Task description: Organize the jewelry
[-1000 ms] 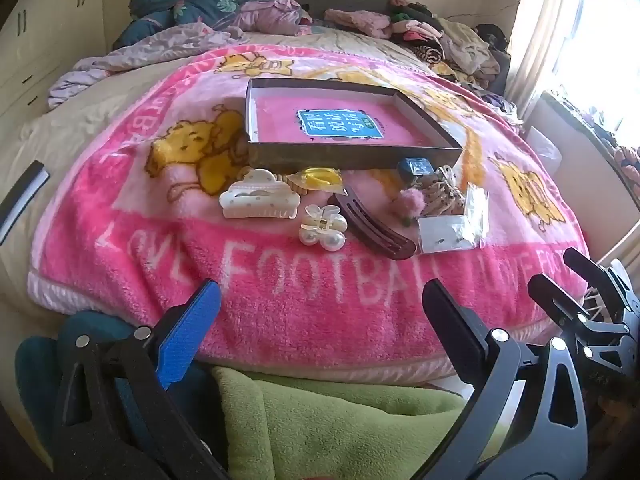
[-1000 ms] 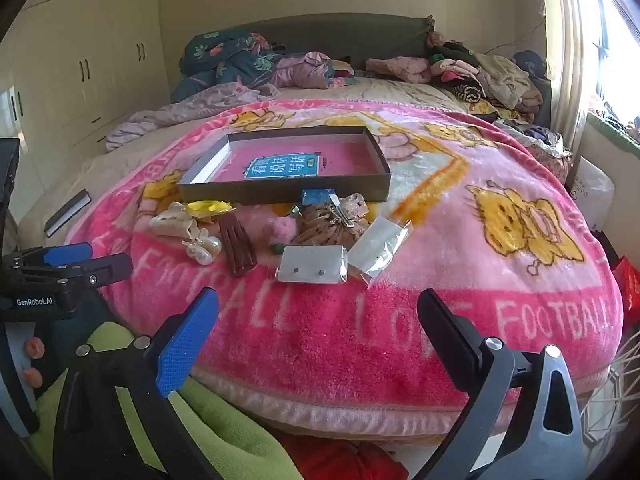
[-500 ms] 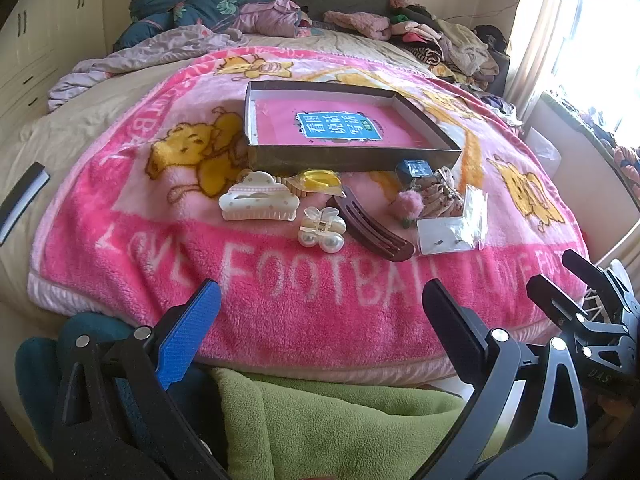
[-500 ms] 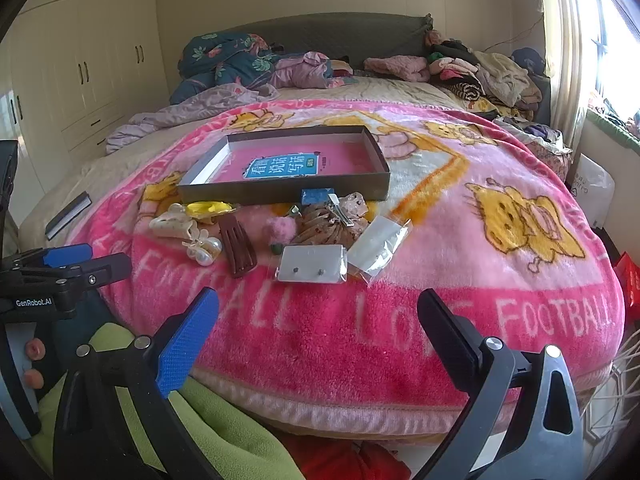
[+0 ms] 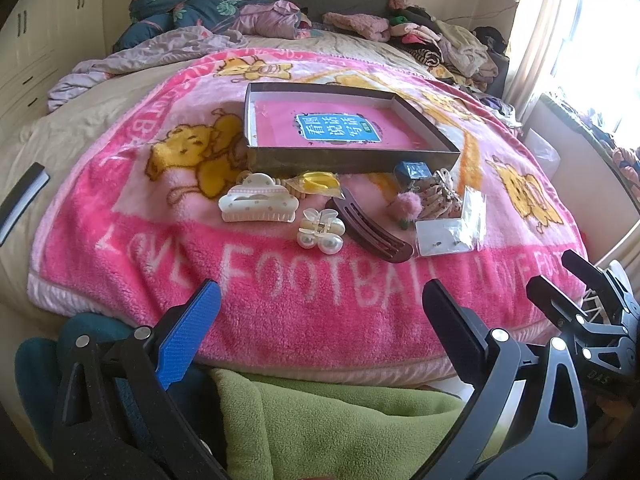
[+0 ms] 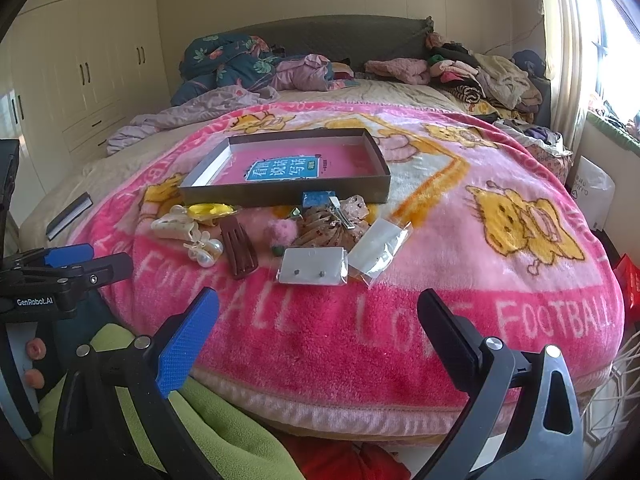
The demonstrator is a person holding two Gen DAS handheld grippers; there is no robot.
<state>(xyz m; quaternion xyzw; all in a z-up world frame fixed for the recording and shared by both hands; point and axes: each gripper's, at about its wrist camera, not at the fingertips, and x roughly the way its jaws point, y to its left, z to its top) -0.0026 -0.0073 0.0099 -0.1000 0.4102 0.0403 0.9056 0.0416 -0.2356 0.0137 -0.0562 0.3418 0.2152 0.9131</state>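
Note:
A shallow box [image 5: 352, 160] [image 6: 280, 194] with a pink inside lies on the pink blanket [image 5: 280, 288]. In front of it lie a cream claw clip [image 5: 258, 204], a pearl clip [image 5: 320, 234], a brown clip [image 5: 372, 232], a yellow piece [image 5: 316, 181], a pink pompom [image 5: 409, 204], a brown scrunchie [image 6: 328, 230], a small blue box [image 5: 412, 170] and clear earring bags [image 6: 312, 266]. My left gripper [image 5: 320, 312] and right gripper [image 6: 316, 320] are open and empty, held at the near edge of the bed, well short of the items.
Heaped clothes [image 6: 480, 72] and a dark quilt [image 6: 228, 60] lie at the head of the bed. A wardrobe [image 6: 80, 60] stands left, a window right. A green cloth [image 5: 320, 420] lies below the grippers. A dark book [image 6: 68, 216] lies on the bed's left side.
Both cameras have shifted very slightly; the grippers stay open and the items have not moved.

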